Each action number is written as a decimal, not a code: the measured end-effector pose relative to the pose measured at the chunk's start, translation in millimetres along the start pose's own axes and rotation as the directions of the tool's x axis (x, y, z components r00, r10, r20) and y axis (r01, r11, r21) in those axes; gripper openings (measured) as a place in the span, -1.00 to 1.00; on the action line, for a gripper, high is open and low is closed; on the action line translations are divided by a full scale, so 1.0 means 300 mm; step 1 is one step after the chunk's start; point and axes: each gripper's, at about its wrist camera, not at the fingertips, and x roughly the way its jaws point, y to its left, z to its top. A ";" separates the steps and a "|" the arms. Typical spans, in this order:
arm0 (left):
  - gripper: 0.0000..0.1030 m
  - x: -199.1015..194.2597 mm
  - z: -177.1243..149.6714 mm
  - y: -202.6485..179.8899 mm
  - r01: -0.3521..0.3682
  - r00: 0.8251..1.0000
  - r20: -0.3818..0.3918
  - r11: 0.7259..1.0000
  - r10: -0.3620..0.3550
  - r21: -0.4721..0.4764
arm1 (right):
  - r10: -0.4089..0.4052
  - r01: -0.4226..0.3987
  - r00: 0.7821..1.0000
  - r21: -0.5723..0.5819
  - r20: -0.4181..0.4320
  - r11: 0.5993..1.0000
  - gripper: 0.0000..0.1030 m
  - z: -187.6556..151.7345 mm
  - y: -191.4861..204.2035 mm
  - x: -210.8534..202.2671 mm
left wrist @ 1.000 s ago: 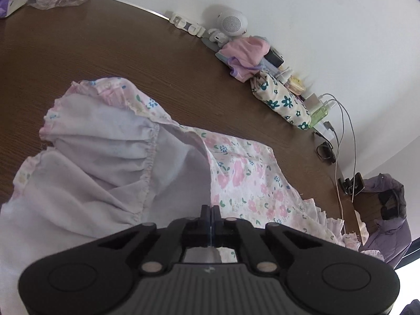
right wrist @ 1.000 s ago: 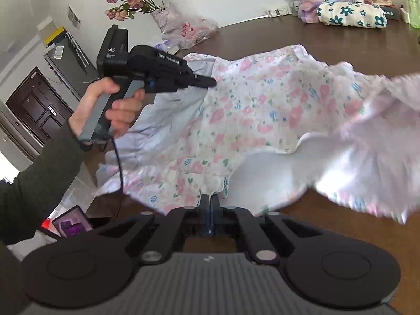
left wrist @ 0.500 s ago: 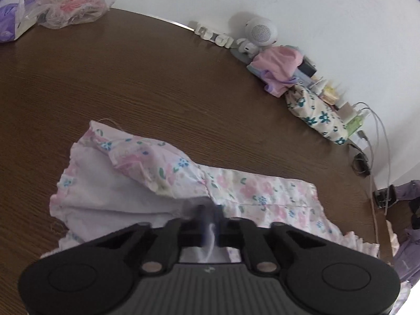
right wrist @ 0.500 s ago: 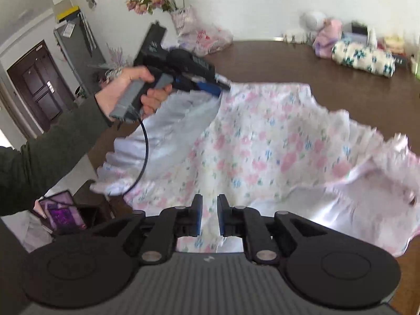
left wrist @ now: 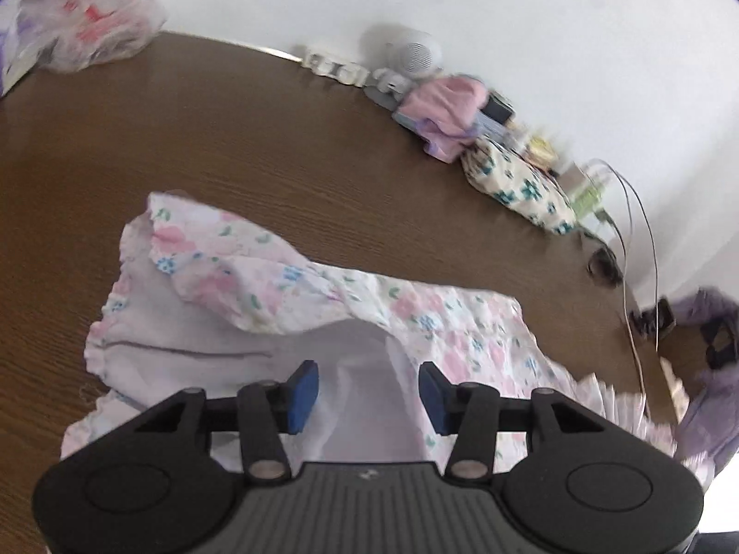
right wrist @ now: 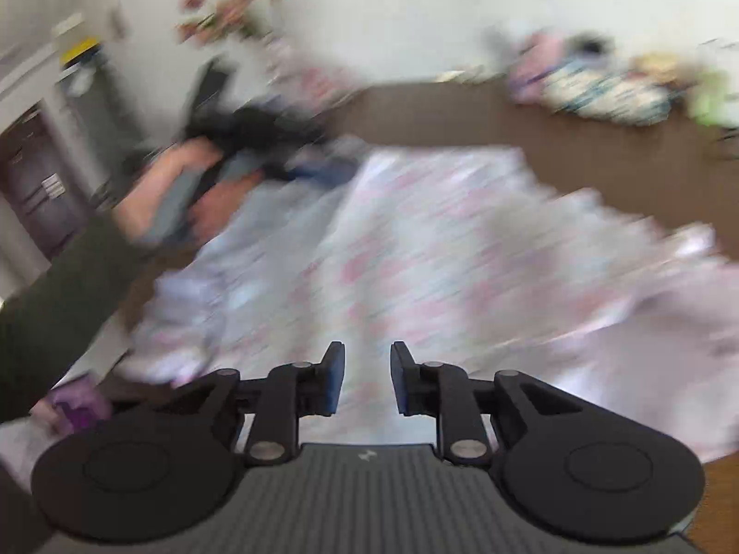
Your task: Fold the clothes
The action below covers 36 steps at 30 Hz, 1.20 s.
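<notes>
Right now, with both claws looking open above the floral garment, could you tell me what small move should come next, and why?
Probably lower the left claw and regrip the floral garment at its turned-over edge to flatten it: both claws are open, holding nothing, and the cloth lies rumpled on the brown table.

a home: wooden table point(left wrist: 286, 147) (flowers point(right wrist: 221, 14), clutter along the wall).
</notes>
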 end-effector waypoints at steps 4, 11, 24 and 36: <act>-0.08 -0.078 -0.093 -0.169 -0.041 0.999 0.027 0.984 0.037 0.173 | -0.231 0.231 0.973 0.083 -0.012 0.969 -0.52 -0.021 -0.165 -0.077; -0.10 -0.043 -0.276 -0.326 0.038 0.998 -0.061 0.968 -0.024 0.250 | -0.187 0.140 0.978 0.363 0.097 0.921 0.34 -0.117 -0.230 -0.050; -0.11 -0.070 -0.420 -0.365 0.002 0.999 -0.032 0.893 0.014 0.450 | -0.685 0.674 0.728 -0.179 0.003 0.716 -0.72 -0.119 -0.116 0.089; -0.11 -0.071 -0.434 -0.378 -0.008 0.999 -0.026 0.858 0.024 0.514 | -0.519 0.542 0.840 -0.192 0.159 0.818 -0.26 -0.066 -0.075 -0.078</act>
